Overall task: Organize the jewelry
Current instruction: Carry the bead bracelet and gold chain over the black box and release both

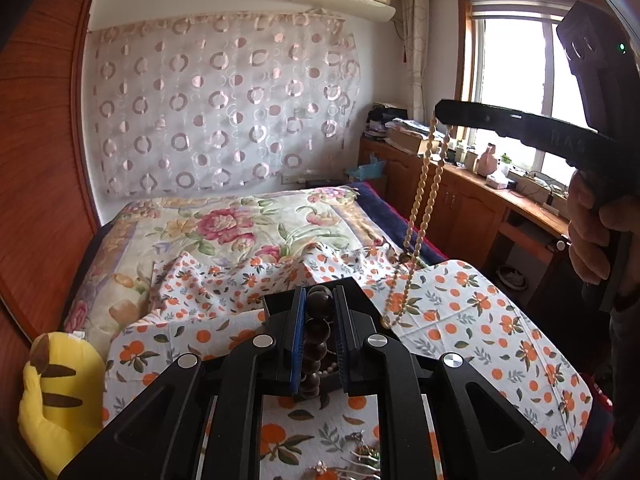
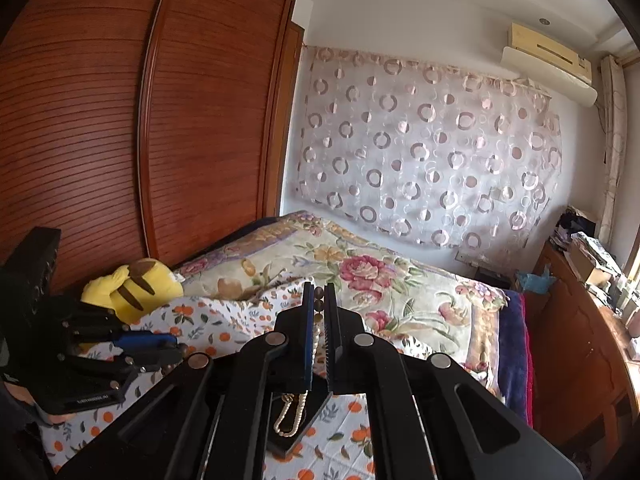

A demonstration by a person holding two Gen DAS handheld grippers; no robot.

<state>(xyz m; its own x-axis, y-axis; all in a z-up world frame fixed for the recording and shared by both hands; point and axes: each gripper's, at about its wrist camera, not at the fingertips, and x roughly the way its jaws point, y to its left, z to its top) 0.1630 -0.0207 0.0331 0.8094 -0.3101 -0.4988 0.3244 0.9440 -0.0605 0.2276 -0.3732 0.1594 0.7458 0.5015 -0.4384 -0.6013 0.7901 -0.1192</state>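
Observation:
My left gripper (image 1: 320,300) is shut on a string of large dark brown beads (image 1: 316,332) that hangs down between its blue pads. My right gripper (image 2: 319,298) is shut on a long cream bead necklace (image 2: 291,416); in the left wrist view the right gripper (image 1: 442,114) is raised at upper right and the necklace (image 1: 424,196) hangs from it as a long loop down to the orange-print cloth (image 1: 460,320). A black jewelry tray (image 2: 288,436) lies under the necklace's loop. The left gripper also shows in the right wrist view (image 2: 176,350), at lower left.
More small jewelry pieces (image 1: 356,456) lie on the cloth near the bottom edge. A yellow plush toy (image 1: 56,392) sits at the left. A floral quilt (image 1: 240,224) covers the bed behind. A wooden wardrobe (image 2: 140,120) stands left, a cluttered wooden desk (image 1: 480,184) right.

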